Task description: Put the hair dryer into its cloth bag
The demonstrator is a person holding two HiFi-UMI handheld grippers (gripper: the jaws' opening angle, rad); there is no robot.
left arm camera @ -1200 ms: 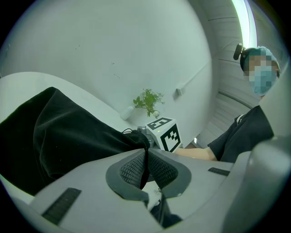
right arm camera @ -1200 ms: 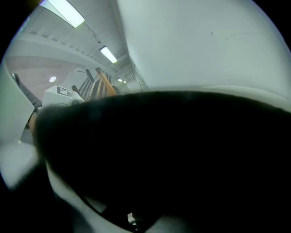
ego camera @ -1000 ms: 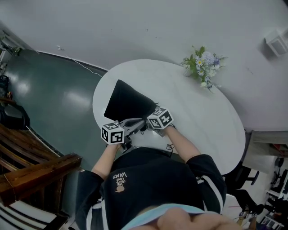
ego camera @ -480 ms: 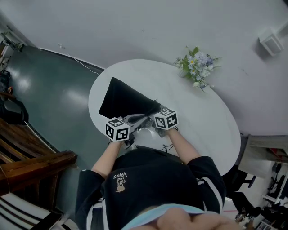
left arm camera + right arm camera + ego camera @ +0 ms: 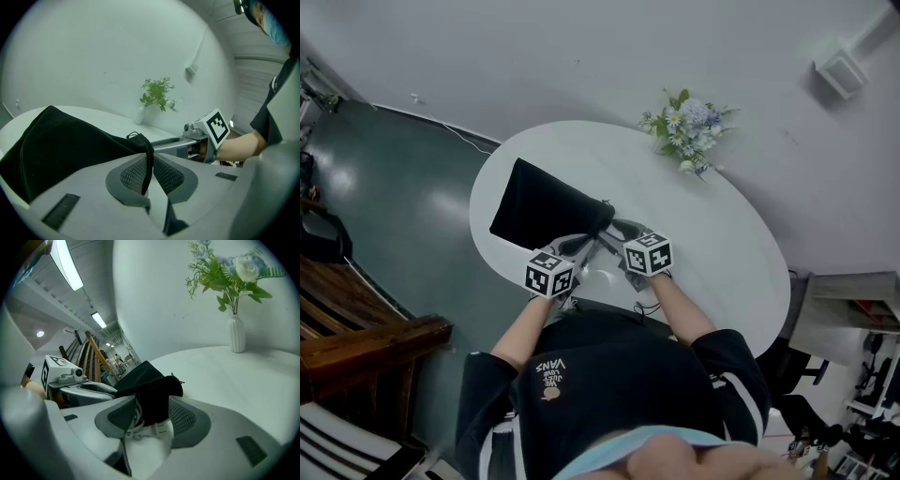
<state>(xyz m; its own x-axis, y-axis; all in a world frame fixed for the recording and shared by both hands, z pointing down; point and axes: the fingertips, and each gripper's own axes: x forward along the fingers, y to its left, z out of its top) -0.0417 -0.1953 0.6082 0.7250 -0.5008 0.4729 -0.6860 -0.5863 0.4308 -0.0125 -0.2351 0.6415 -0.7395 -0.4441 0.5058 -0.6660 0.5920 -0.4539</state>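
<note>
Plainly, the black, wedge-shaped bag (image 5: 546,208) stretches toward ten o'clock. Left gripper (image 5: 149,164) pinches its hem; right gripper (image 5: 152,416) clamps its mouth and a white cord (image 5: 140,430).

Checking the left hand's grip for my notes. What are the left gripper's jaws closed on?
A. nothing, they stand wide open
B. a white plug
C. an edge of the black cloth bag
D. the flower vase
C: in the left gripper view, the left gripper has its pads nearly together, with a thin edge of the black cloth bag pinched between them.
</note>
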